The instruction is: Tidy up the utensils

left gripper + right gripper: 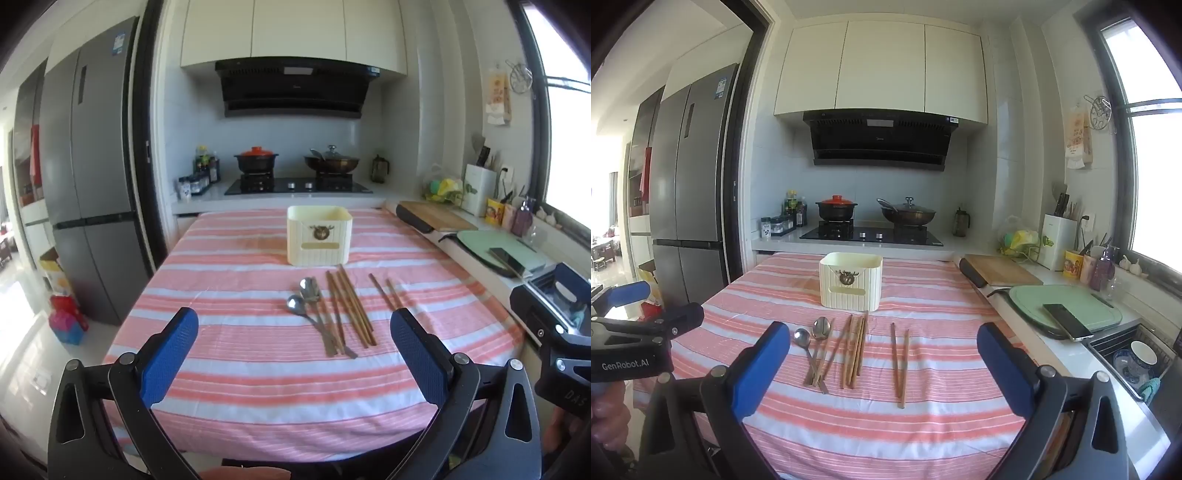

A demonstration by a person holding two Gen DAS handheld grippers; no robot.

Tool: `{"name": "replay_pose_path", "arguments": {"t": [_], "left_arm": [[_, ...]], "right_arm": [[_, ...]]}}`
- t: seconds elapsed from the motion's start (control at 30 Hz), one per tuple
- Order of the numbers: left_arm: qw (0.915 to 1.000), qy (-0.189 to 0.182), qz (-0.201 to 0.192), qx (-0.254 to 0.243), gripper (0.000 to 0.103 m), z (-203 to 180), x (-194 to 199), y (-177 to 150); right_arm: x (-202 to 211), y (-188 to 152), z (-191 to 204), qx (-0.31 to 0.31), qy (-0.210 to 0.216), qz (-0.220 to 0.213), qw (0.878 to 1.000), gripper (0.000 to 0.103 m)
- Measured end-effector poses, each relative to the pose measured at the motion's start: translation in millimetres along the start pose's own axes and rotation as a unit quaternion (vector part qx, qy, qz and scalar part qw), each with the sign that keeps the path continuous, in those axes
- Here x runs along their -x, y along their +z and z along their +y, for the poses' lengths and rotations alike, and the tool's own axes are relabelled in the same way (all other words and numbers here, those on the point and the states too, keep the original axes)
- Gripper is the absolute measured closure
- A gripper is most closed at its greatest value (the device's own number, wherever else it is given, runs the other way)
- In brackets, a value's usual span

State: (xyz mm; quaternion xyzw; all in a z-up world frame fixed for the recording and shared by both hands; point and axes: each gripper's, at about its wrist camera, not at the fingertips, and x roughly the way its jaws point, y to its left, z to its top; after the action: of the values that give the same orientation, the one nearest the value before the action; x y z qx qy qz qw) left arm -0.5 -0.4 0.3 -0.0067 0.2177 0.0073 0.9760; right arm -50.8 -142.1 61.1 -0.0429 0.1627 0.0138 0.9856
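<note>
Left gripper and right gripper both spread wide, nothing between the blue pads, tilted slightly downward, side by side.

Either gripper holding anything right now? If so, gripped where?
Nothing held. The left gripper and right gripper both stand wide open above the table, nothing between their pads. The spoons and chopsticks lie untouched on the striped cloth.

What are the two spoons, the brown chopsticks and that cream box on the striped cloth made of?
Spoons: probably polished steel, with bright, mirror-like bowls. Chopsticks: likely wood or bamboo, matte brown, no shine. Cream box: looks like moulded plastic, smooth and ribbed, with a small dark emblem on its front.
</note>
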Motion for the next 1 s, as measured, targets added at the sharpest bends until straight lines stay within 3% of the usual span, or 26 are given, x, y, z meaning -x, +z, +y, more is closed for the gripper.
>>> {"name": "replay_pose_path", "arguments": {"t": [0.23, 1.0], "left_arm": [[1.0000, -0.005, 0.004, -0.002, 0.000, -1.4, 0.0, 0.5], [0.9998, 0.006, 0.018, 0.005, 0.000, 0.2, -9.9, -2.5]], "right_arm": [[-2.2, -0.3, -0.7, -0.024, 0.004, 0.007, 1.000, 0.000], [-2.2, -2.3, -4.1, -0.019, 0.005, 0.014, 1.000, 0.000]]}}
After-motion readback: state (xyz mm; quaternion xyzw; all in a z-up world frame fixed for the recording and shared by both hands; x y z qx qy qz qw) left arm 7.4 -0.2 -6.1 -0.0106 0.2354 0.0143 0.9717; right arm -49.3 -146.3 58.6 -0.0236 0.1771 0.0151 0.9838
